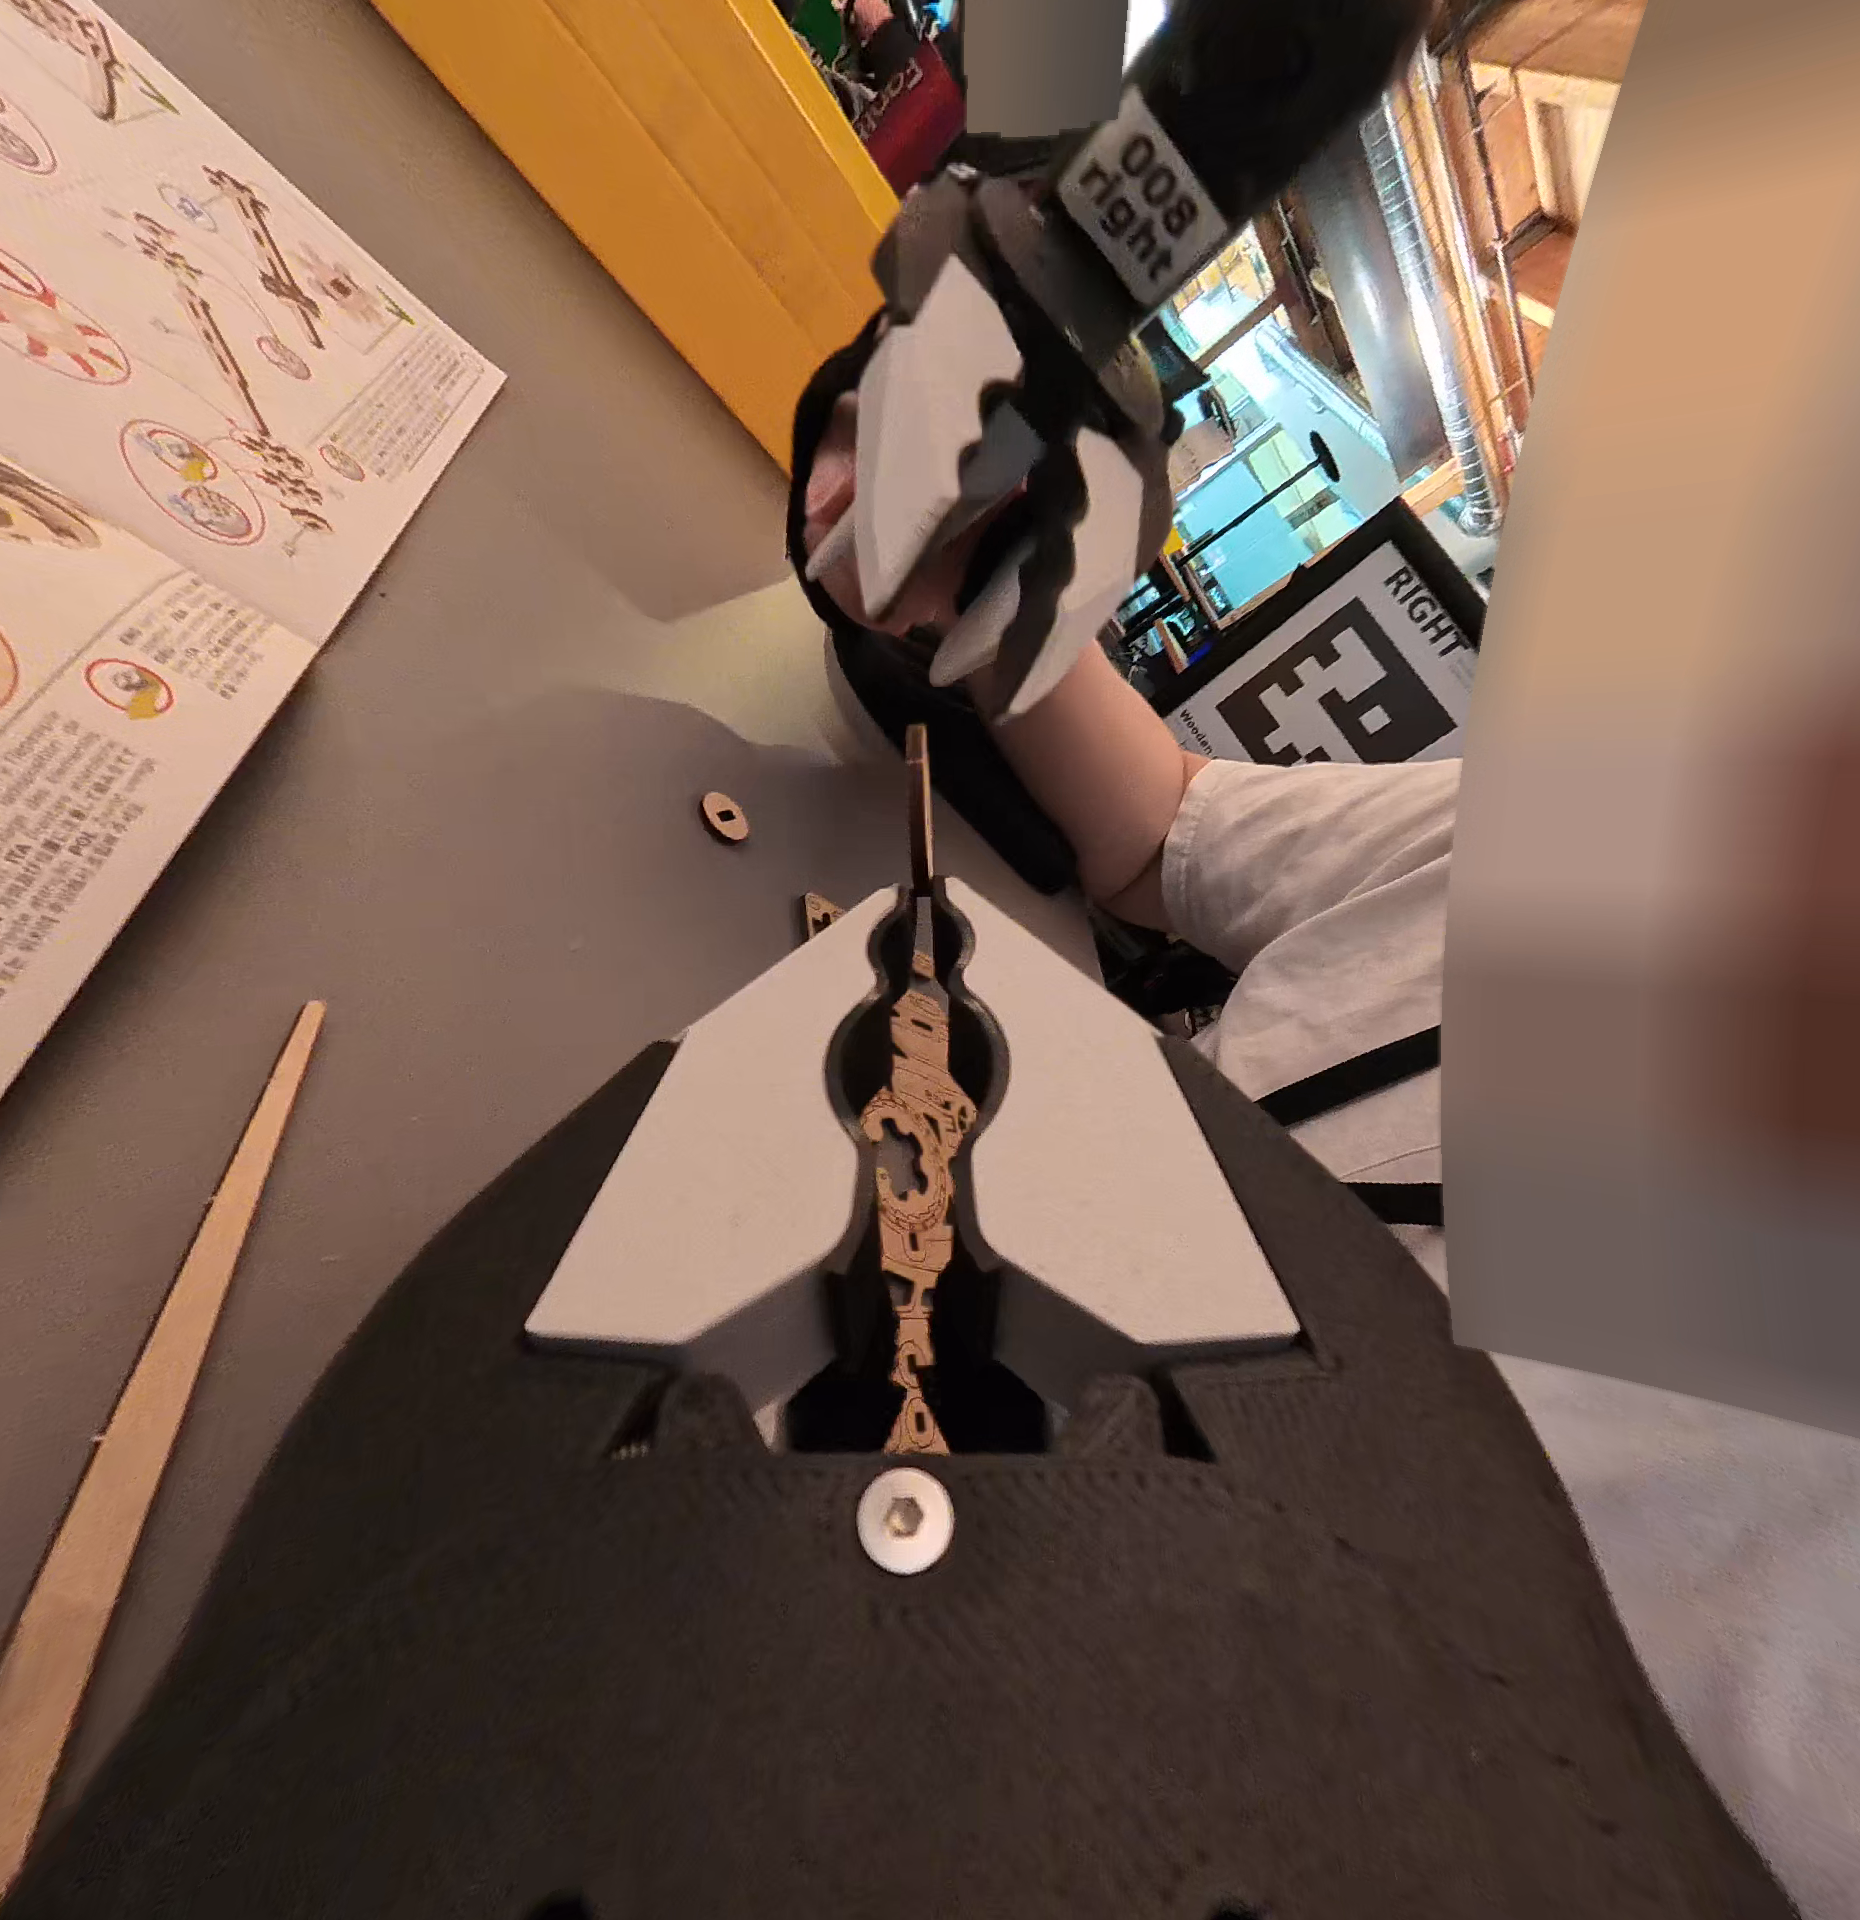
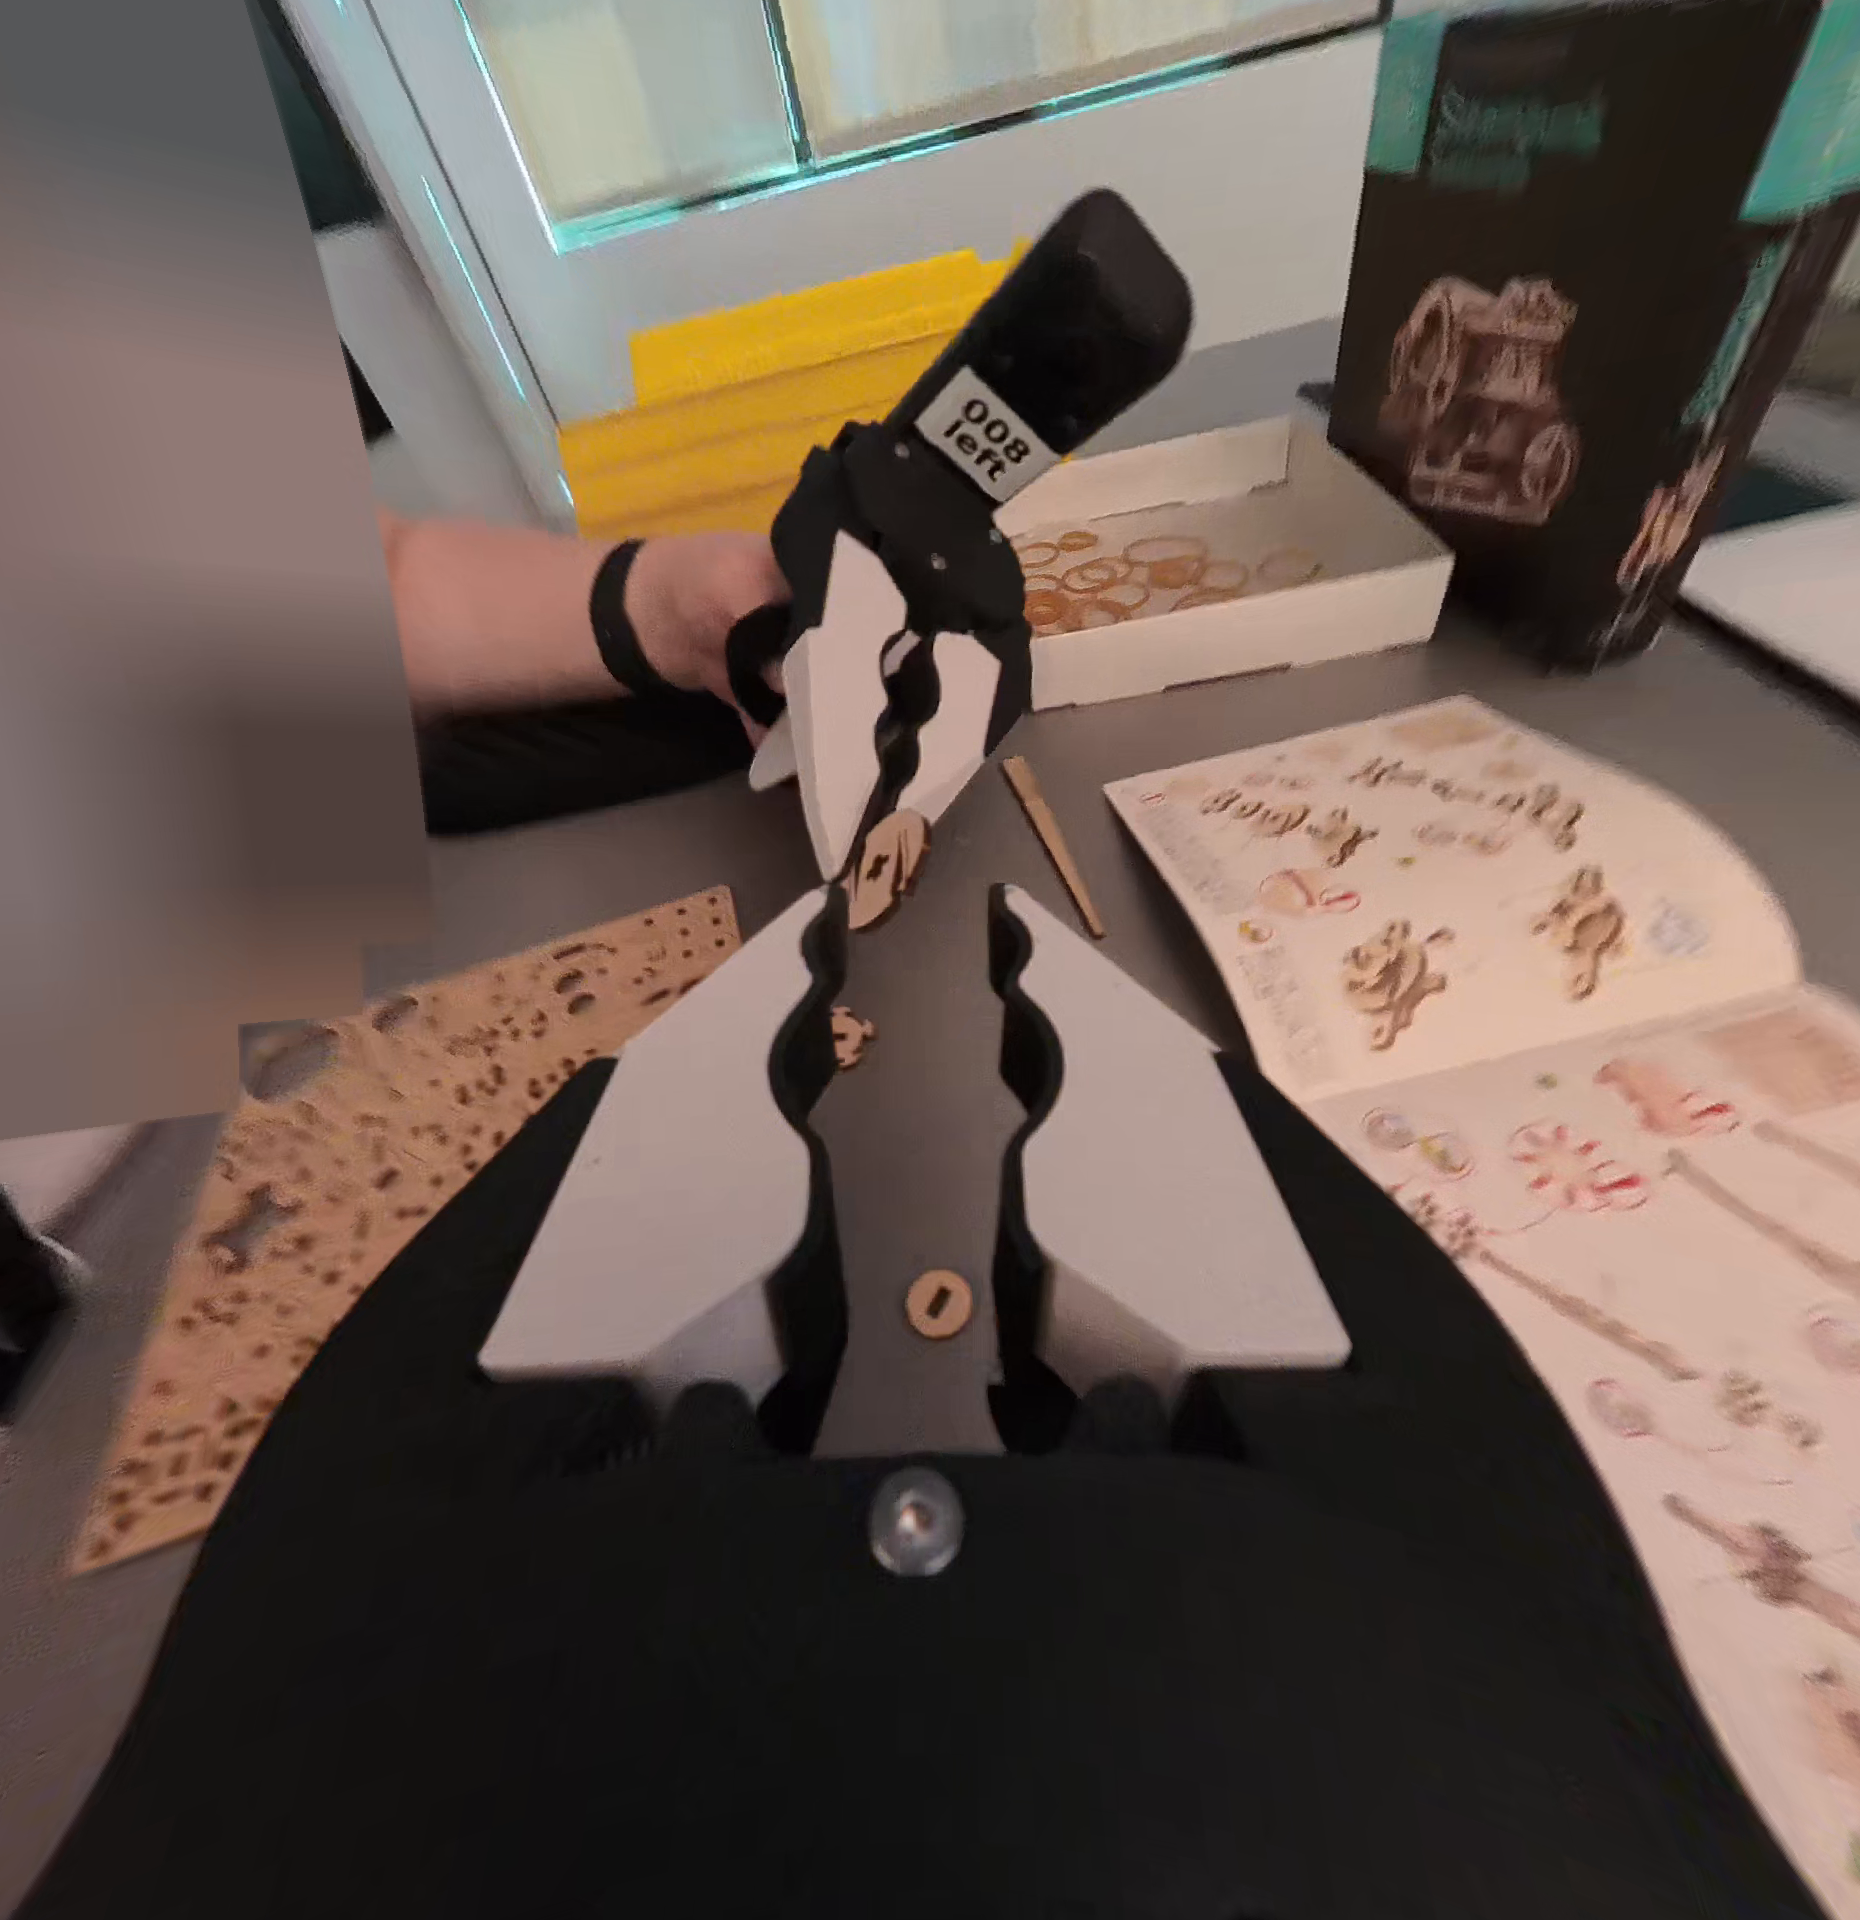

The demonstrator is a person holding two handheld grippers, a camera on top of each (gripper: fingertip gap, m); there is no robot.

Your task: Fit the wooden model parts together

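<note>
My left gripper (image 1: pixel 921 904) is shut on a flat, engraved wooden part (image 1: pixel 913 1143), seen edge-on, whose end sticks out past the fingertips. In the right wrist view the left gripper (image 2: pixel 884 840) holds this part (image 2: pixel 884 875) just above the grey table. My right gripper (image 2: pixel 910 899) is open and empty, its tips right next to the held part. It also shows in the left wrist view (image 1: pixel 931 649), above the part's end. A small slotted wooden disc (image 2: pixel 939 1301) (image 1: pixel 722 814) and a small wooden piece (image 2: pixel 851 1034) lie on the table between the right fingers.
A punched-out wooden sheet (image 2: pixel 386 1143) lies left. A thin wooden stick (image 2: pixel 1051 842) (image 1: pixel 157 1351) and instruction sheets (image 2: pixel 1528 987) (image 1: pixel 178 416) lie right. Behind are a white tray of rings (image 2: pixel 1217 561), a dark box (image 2: pixel 1580 312) and yellow sheets (image 2: pixel 780 416). The gap from one gripper's tips to the other's is roughly 4 cm. From either gripper's tips it is about 10 cm to the small slotted wooden disc (image 2: pixel 939 1301). Look for it in the left wrist view (image 1: pixel 722 818) too.
</note>
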